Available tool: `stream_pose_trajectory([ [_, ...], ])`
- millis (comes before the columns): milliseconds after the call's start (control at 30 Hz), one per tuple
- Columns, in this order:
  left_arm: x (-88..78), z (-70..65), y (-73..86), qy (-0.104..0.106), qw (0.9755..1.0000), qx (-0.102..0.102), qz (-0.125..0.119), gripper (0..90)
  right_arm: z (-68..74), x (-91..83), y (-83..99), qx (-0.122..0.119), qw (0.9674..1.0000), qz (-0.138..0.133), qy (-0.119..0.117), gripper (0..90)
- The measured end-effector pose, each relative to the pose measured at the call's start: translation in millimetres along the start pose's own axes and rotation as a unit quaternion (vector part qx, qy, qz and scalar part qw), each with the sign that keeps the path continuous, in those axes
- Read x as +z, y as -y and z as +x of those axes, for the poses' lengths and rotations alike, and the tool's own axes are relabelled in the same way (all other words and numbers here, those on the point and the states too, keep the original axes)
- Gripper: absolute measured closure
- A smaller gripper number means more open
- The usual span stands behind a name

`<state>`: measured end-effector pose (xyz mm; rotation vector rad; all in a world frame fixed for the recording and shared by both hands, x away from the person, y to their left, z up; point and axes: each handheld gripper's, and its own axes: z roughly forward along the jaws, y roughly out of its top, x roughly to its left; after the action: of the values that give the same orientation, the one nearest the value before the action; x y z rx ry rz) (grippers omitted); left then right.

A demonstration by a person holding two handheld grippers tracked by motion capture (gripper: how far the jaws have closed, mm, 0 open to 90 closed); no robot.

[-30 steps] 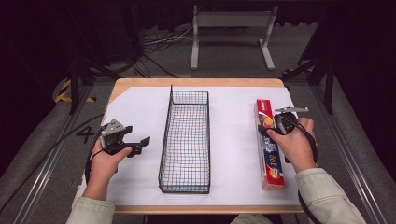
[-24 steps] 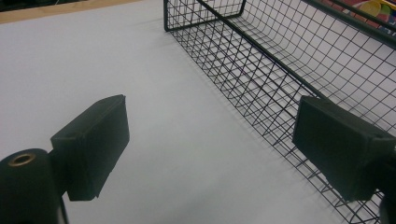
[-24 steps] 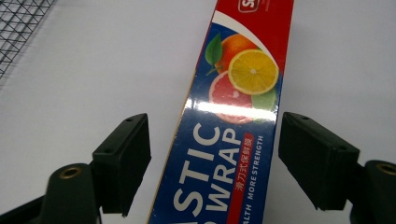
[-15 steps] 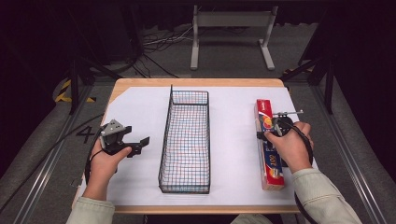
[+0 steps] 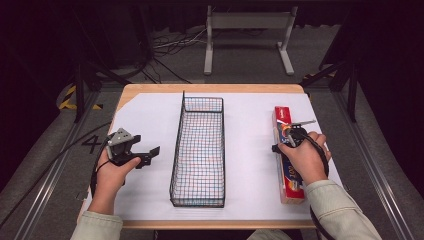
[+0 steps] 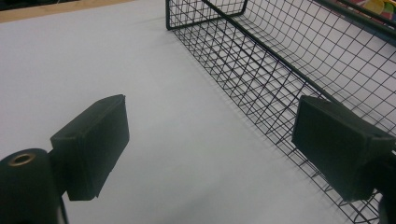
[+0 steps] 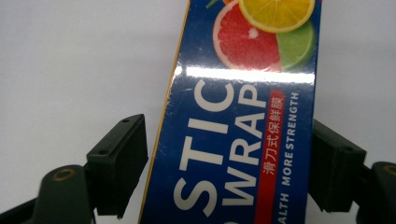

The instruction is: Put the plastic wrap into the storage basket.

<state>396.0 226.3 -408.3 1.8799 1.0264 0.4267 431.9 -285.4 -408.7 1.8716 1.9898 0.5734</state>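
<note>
The glossy, rectangular plastic wrap box (image 7: pixel 243 126) lies on the table's right, between the right gripper (image 7: pixel 229 168)'s spread jaws; contact cannot be confirmed. The left gripper (image 6: pixel 212 154) hovers open beside the black wire basket (image 5: pixel 199 145).

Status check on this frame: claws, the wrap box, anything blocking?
Left claw open, idle beside wire basket. Right claw open, straddling plastic wrap box, one jaw touching, the other with a gap. Box flat on table, right of basket. Nothing blocking.
</note>
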Motion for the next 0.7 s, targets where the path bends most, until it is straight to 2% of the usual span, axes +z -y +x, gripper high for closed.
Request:
stream_pose_trajectory([
  [167,-0.8,0.6,0.0,-0.002,1.0,-0.002,0.0,11.6,1.2,2.4,-0.1,0.009,0.9996,0.022,0.013,29.1],
  [300,-0.3,0.6,0.0,-0.001,1.0,0.0,0.001,11.6,1.1,2.9,-0.6,0.015,0.9994,0.03,0.013,31.5],
  [467,0.4,0.4,-0.2,0.0,1.0,0.0,0.001,11.6,1.1,0.9,-3.1,0.042,0.998,0.045,0.018,36.9],
  [600,-1.1,-0.8,0.7,0.0,1.0,0.001,-0.001,11.6,2.2,-0.6,-4.1,0.052,0.9971,0.05,0.025,39.0],
  [700,-6.0,-2.6,2.4,-0.001,1.0,-0.001,-0.005,11.7,1.0,-1.7,-4.1,0.059,0.9968,0.049,0.021,39.7],
])
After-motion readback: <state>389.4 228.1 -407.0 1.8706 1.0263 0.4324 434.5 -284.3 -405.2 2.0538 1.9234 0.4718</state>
